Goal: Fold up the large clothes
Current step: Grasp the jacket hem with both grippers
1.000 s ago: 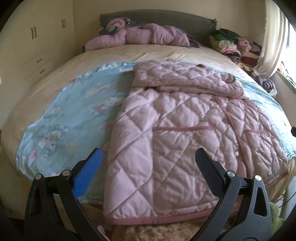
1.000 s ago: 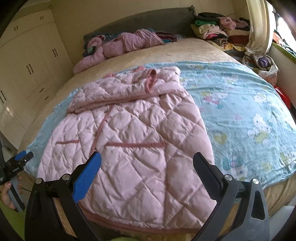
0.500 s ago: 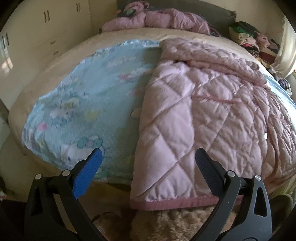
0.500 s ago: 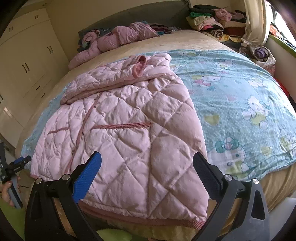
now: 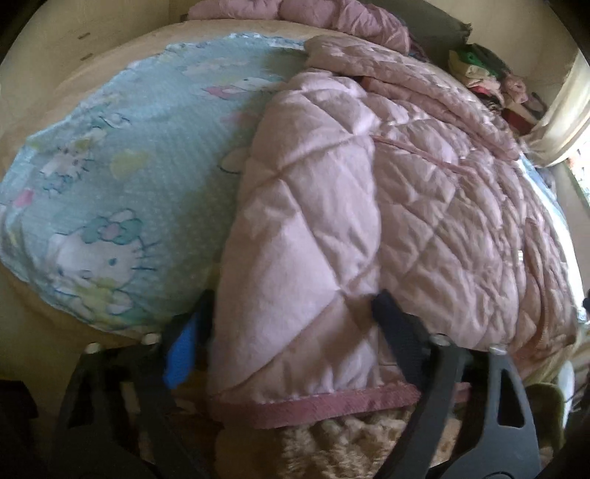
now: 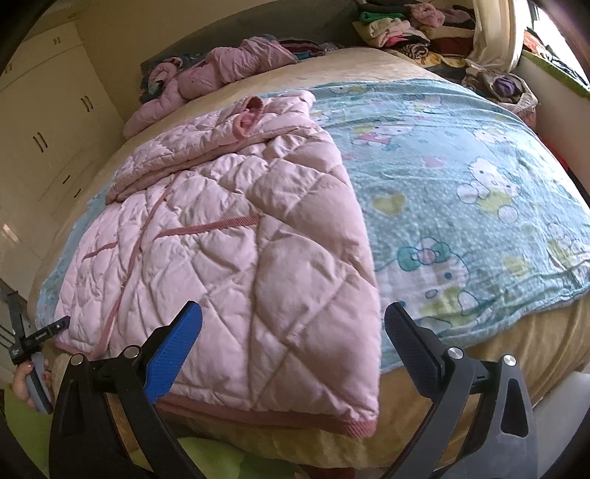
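Observation:
A large pink quilted coat (image 6: 228, 235) lies flat on the bed, its hem with a darker pink band (image 6: 280, 416) hanging over the front edge. In the left wrist view the coat (image 5: 368, 206) fills the middle and right. My left gripper (image 5: 291, 324) straddles the coat's left hem corner, jaws wide on either side of the padded fabric, not closed on it. My right gripper (image 6: 293, 342) is open over the coat's right hem corner, just above the fabric. The left gripper also shows in the right wrist view (image 6: 40, 335) at the coat's other corner.
A light blue cartoon-print sheet (image 6: 461, 177) covers the bed under the coat. More pink clothes (image 6: 221, 70) lie by the headboard. A pile of folded clothes (image 6: 405, 25) sits at the far right. Cream cupboards (image 6: 55, 121) stand left. A fluffy beige rug (image 5: 350, 442) lies below.
Both grippers have moved forward and down to the coat's hem. The left gripper now has the left hem corner between its jaws. The right gripper has come closer to the right hem corner.

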The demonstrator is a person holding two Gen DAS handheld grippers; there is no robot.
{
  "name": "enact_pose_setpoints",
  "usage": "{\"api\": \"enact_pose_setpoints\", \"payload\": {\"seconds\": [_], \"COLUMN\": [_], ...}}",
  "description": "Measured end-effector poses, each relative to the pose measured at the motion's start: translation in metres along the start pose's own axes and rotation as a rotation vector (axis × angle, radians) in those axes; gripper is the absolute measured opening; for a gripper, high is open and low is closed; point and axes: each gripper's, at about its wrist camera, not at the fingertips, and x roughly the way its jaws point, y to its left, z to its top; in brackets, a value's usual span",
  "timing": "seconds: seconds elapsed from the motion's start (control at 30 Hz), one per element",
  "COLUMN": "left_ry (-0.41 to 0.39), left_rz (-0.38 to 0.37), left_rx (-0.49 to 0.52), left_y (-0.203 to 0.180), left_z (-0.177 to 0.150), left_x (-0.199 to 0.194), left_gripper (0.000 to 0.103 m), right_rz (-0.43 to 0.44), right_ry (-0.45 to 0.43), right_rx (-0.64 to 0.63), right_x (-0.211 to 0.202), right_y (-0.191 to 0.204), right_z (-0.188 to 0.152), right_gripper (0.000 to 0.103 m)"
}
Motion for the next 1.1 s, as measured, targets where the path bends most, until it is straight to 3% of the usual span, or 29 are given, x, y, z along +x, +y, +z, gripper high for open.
{"api": "enact_pose_setpoints", "payload": {"seconds": [0.07,0.13,0.23,0.4,0.43,0.47,0.5,0.8,0.87,0.93,1.0,1.1], "left_ry": [-0.005,-0.016,-0.042,-0.030,-0.029,-0.028,-0.025,0.000,0.004,-0.003,-0.023,-0.056], "left_rz": [-0.005,-0.038,-0.068,-0.067,-0.067,-0.065,-0.056,-0.016,-0.029,-0.074,-0.077,-0.084], "left_rx": [-0.002,-0.006,0.010,0.019,0.019,0.022,0.031,0.019,0.009,0.010,0.024,0.034], "left_y": [-0.002,-0.004,-0.010,-0.013,-0.012,-0.012,-0.013,-0.003,-0.001,-0.003,-0.008,-0.014], "left_z": [0.000,0.001,0.001,0.002,0.002,0.002,0.002,-0.005,-0.006,-0.007,-0.006,-0.001], "left_x": [0.000,-0.003,-0.011,-0.009,-0.008,-0.007,-0.006,-0.003,-0.002,-0.006,-0.012,-0.023], "left_gripper": [0.061,0.040,0.021,0.020,0.021,0.022,0.025,0.057,0.055,0.030,0.020,0.013], "right_rz": [-0.006,-0.011,0.003,0.044,0.051,0.056,0.066,0.121,0.135,0.162,0.187,0.227], "right_ry": [0.009,0.021,0.053,0.106,0.111,0.117,0.136,0.147,0.150,0.140,0.109,0.049], "right_rx": [-0.001,-0.004,-0.008,0.011,0.014,0.021,0.039,0.076,0.076,0.071,0.049,0.023], "right_x": [-0.001,-0.001,0.002,0.010,0.012,0.013,0.017,0.021,0.021,0.018,0.009,-0.010], "right_y": [-0.004,-0.007,-0.012,-0.019,-0.019,-0.020,-0.023,-0.031,-0.032,-0.031,-0.025,-0.017], "right_z": [-0.004,-0.007,-0.015,-0.030,-0.033,-0.035,-0.038,-0.047,-0.048,-0.047,-0.044,-0.033], "right_gripper": [0.099,0.099,0.099,0.097,0.092,0.079,0.071,0.053,0.046,0.033,0.020,0.017]}}
